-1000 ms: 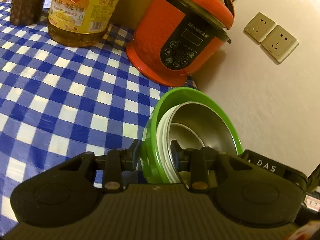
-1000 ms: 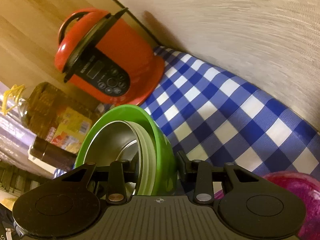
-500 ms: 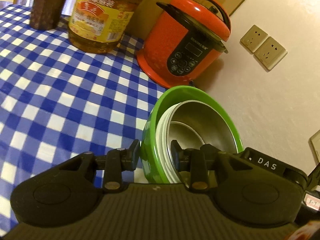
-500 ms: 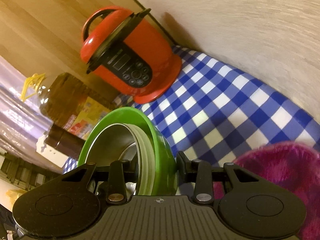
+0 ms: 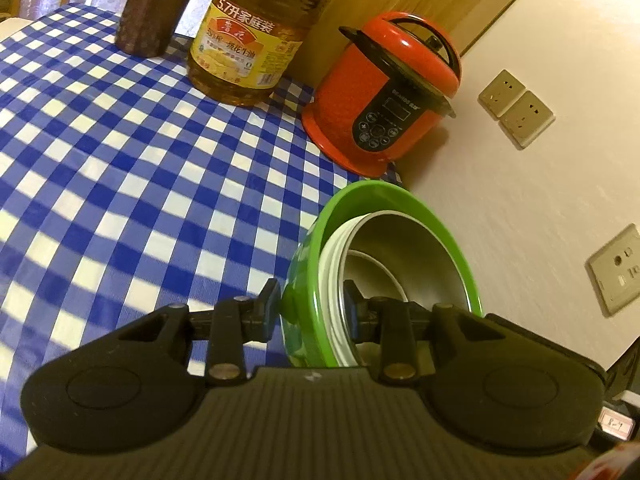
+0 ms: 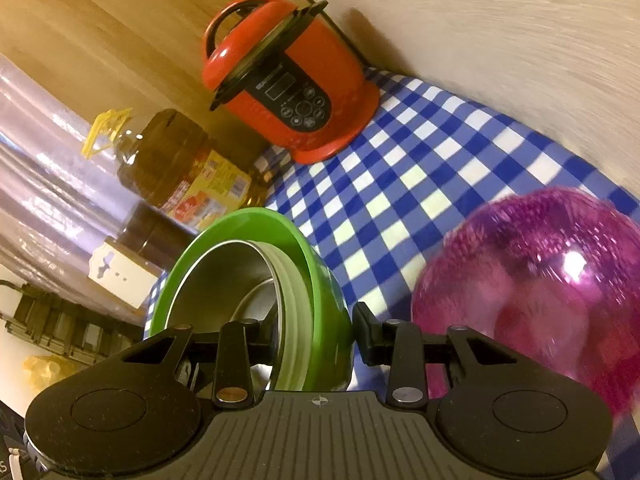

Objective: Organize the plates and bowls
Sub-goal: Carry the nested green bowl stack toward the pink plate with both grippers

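Two obstacles: red cooker (image 6: 288, 92), prob. pink bowl (image 6: 532, 292).

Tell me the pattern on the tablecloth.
Blue-and-white checks on the tablecloth, clearest in the left wrist view.

Both wrist views close above the checked surface (image 5: 120, 168), facing the wall corner, sharing green bowl (image 5: 316, 264) and red cooker (image 6: 296, 92)

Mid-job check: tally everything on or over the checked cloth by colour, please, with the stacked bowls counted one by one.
Green: 1, outer bowl
White: 1, bowl nested inside it
Steel: 1, innermost bowl
Pink: 1, translucent bowl
Red: 1, cooker
Amber: 1, oil jug
Brown: 1, canister
Total: 7
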Motion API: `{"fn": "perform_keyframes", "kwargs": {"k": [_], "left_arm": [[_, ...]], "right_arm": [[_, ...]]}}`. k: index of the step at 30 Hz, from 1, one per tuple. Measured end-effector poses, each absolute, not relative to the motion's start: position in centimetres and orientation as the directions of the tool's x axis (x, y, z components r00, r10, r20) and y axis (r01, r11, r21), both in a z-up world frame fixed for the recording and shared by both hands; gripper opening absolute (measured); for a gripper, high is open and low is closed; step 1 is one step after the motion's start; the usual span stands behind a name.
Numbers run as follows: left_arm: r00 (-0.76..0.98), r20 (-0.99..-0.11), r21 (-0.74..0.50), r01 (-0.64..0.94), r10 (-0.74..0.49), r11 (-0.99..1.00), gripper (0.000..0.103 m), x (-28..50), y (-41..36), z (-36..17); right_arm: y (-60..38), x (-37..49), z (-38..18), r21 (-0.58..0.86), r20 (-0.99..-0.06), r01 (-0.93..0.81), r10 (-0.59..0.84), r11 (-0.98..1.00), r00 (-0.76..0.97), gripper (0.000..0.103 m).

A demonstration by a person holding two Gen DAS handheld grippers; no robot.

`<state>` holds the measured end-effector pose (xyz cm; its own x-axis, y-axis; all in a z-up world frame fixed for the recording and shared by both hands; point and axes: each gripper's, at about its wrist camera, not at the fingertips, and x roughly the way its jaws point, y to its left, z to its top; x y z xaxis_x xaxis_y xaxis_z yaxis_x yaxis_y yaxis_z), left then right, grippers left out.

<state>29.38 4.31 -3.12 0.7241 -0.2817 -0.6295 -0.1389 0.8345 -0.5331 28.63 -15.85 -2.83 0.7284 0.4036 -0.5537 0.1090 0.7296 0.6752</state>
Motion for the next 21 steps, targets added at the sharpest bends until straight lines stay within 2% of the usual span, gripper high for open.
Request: {"fn": "perform_keyframes", "kwargs": {"k": [21], "left_arm": [[0.718,-0.623,-0.542,-0.108,-0.312,0.834,0.029,18.8,0.6,-1.8]], "right_arm": [[-18.6,17.4,-0.7,0.665,-0.547,0.126,0.366,0.736,0.753,0.036]]}}
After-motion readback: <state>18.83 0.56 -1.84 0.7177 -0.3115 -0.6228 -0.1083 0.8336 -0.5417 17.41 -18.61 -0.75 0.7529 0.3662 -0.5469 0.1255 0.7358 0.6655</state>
